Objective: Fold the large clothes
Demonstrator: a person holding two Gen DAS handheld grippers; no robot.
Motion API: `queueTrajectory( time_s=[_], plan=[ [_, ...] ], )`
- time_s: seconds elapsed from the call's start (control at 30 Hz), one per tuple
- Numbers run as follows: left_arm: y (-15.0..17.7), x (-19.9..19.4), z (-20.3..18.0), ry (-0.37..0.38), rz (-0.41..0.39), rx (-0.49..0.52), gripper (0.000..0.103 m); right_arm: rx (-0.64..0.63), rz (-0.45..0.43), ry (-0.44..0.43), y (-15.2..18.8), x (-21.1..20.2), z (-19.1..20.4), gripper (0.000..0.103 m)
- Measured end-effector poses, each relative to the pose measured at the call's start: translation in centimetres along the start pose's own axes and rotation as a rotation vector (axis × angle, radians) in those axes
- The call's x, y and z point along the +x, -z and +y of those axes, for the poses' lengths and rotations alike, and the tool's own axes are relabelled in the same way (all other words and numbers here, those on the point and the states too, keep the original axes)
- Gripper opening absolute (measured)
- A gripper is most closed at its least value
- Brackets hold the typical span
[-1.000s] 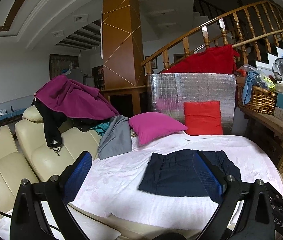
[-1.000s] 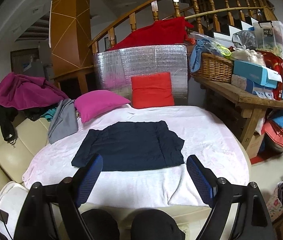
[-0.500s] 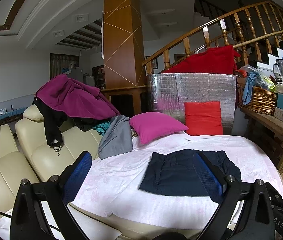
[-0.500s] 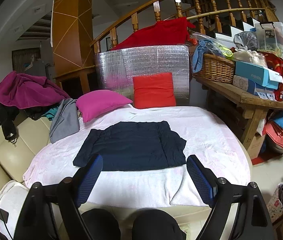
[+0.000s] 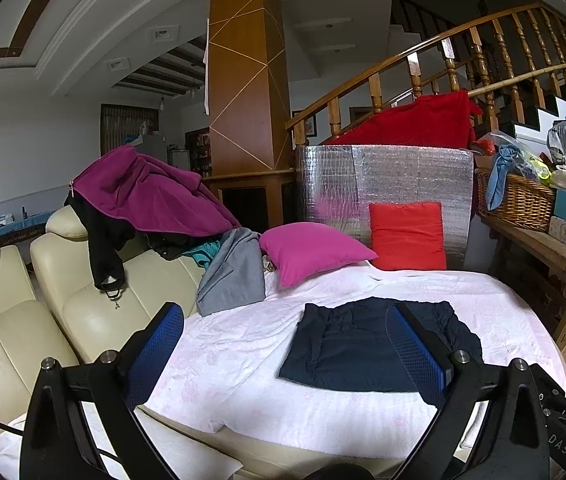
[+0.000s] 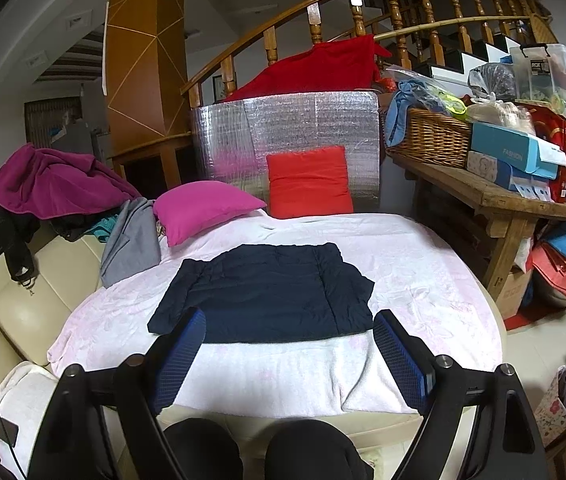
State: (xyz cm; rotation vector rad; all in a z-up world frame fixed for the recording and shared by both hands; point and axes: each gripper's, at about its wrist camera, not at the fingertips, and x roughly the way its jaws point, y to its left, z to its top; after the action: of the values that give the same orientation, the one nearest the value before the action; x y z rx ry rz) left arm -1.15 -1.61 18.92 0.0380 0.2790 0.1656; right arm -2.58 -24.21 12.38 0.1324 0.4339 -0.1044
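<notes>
A dark navy garment [image 6: 267, 292] lies folded flat as a rough rectangle on the pale pink sheet [image 6: 423, 280] of the round bed; it also shows in the left wrist view [image 5: 363, 344]. My left gripper [image 5: 283, 332] is open and empty, held above the bed's near left edge. My right gripper [image 6: 289, 336] is open and empty, hovering over the near edge of the bed just in front of the garment. A heap of unfolded clothes, with a magenta jacket [image 5: 151, 196] on top and a grey garment [image 5: 235, 272], hangs over the cream sofa.
A cream leather sofa [image 5: 23, 320] stands left of the bed. A magenta pillow [image 6: 203, 206] and a red pillow [image 6: 309, 182] lean at the bed's far side against a silver panel [image 6: 287, 128]. A wooden bench [image 6: 503, 196] with a basket and boxes is on the right.
Both views have shifted slightly closer to the bed. The garment has not moved and both grippers stay open.
</notes>
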Motion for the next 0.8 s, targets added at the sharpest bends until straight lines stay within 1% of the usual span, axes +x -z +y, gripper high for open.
queueTrajectory(
  time_s=[0.8],
  plan=[
    [0.31,0.12,0.96,-0.01,0.008,-0.015,0.101,-0.018,0.006,-0.017,-0.01,0.68,0.58,0.088]
  ],
)
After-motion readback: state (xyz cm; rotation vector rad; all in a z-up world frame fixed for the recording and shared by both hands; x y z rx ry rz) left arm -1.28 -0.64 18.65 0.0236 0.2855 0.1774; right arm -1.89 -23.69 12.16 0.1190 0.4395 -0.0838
